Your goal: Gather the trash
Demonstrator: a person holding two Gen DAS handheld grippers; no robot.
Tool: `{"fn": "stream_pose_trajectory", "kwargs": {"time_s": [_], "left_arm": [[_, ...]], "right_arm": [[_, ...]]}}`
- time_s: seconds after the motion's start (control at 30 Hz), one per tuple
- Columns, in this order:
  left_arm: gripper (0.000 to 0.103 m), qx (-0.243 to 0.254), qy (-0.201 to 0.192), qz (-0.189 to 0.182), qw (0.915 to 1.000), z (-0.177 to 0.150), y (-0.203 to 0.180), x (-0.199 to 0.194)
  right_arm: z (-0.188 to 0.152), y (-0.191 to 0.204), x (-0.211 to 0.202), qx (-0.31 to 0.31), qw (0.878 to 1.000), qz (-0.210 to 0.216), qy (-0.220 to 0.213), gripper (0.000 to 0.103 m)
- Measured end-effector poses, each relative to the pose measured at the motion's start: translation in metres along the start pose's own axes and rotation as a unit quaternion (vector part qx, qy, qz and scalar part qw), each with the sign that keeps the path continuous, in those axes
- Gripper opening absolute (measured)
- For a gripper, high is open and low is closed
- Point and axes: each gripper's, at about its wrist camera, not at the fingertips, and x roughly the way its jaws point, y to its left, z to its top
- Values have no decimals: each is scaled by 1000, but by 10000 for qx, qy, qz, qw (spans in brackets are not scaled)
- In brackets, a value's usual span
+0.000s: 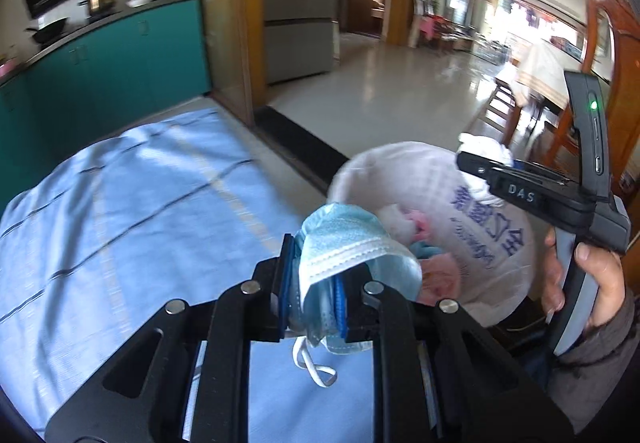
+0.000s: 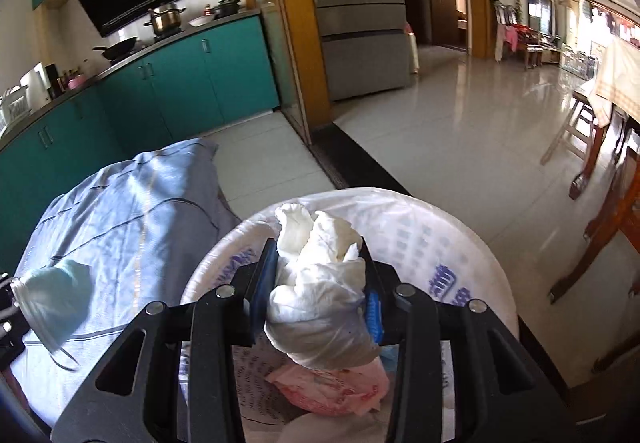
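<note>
Beside the table, both grippers carry trash by the lined bin.

Over the blue striped cloth on the table, the left gripper is squeezed tight on a crumpled blue face mask. The mask's white ear loop hangs down under the fingers. The right gripper is pinched around a wad of white tissue, right above the open bin. The trash bin has a white plastic bag with blue writing in it and stands just beside the table. Inside lie pink scraps and some white and blue bits. In the left view, the person's right hand grips the handle of the right gripper next to the bin.
</note>
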Motion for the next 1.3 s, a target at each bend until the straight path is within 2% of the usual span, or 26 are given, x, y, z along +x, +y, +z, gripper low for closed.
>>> {"fn": "stream_pose_trajectory", "kwargs": {"time_s": [0.17, 0.3, 0.33, 0.37, 0.43, 0.53, 0.7, 0.77, 0.83, 0.93, 1.2, 1.3], "left_arm": [[19, 214, 288, -400, 9986, 9, -49, 41], [20, 571, 447, -464, 9963, 6, -85, 63], [27, 625, 479, -454, 9959, 4, -89, 66], [41, 665, 499, -450, 9955, 2, -92, 69], [60, 748, 505, -399, 9951, -4, -95, 69], [67, 795, 433, -281, 9955, -9, -91, 61], [76, 538, 270, 25, 9982, -15, -60, 34], [80, 437, 193, 187, 9987, -18, -48, 22], [82, 350, 139, 310, 9988, -20, -37, 13], [86, 206, 4, 536, 9984, -28, -18, -6], [95, -166, -493, 1170, 9918, -60, 35, -80], [97, -431, -598, 1226, 9897, -74, 55, -112]], "right_arm": [[0, -24, -9, 416, 9989, -146, -139, 39], [0, -40, -11, 718, 9971, -183, -182, 39], [-1, -41, -10, 743, 9969, -181, -161, 39], [-1, -42, -10, 734, 9970, -188, -140, 39], [-2, -39, -6, 664, 9975, -220, -72, 39], [-3, -36, -3, 601, 9980, -171, 18, 39], [-6, -14, 10, 187, 9992, -152, 314, 40], [-10, -8, 17, 40, 9985, -167, 513, 49], [-14, -5, 22, -39, 9977, -207, 639, 70], [-20, -7, 22, -12, 9978, -229, 628, 85], [-38, -24, -1, 377, 9988, -276, 151, 95], [-50, -26, -17, 586, 9976, -336, -136, 99]]}}
